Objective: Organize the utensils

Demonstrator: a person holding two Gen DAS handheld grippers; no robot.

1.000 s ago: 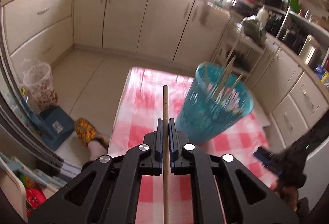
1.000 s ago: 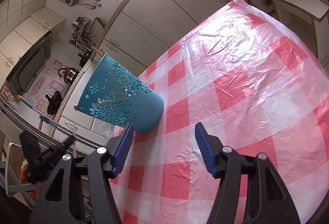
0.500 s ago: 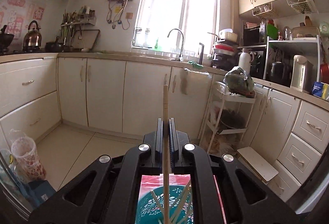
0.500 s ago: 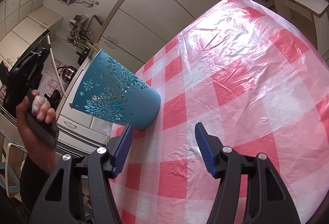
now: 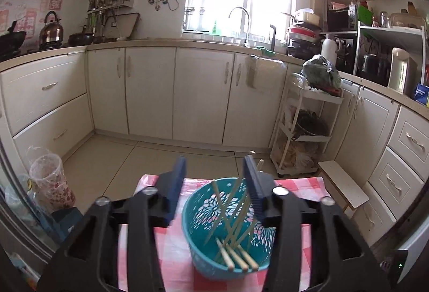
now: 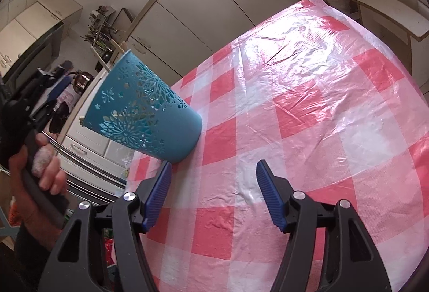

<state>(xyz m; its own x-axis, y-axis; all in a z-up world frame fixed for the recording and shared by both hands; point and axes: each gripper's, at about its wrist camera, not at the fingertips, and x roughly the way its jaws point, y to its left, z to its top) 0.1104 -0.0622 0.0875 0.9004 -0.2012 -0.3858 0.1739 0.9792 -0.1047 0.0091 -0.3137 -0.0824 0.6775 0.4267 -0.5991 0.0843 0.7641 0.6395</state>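
Observation:
A teal cut-out cup stands on the red-checked tablecloth, holding several wooden chopsticks. My left gripper hovers just above the cup's mouth, its jaws opening with nothing between them. In the right wrist view the same cup stands to the left, with chopstick tips poking over its rim. My right gripper hangs low over the cloth just right of the cup's base, jaws opening slightly and empty. The left gripper shows at far left, held by a hand.
The table's far edge faces cream cabinets. A white rack trolley and a low wooden stool stand beyond the table's right corner. A plastic-lined bin sits on the floor at left.
My left gripper has let go of the chopstick it held and opened above the cup. The right gripper has barely moved.

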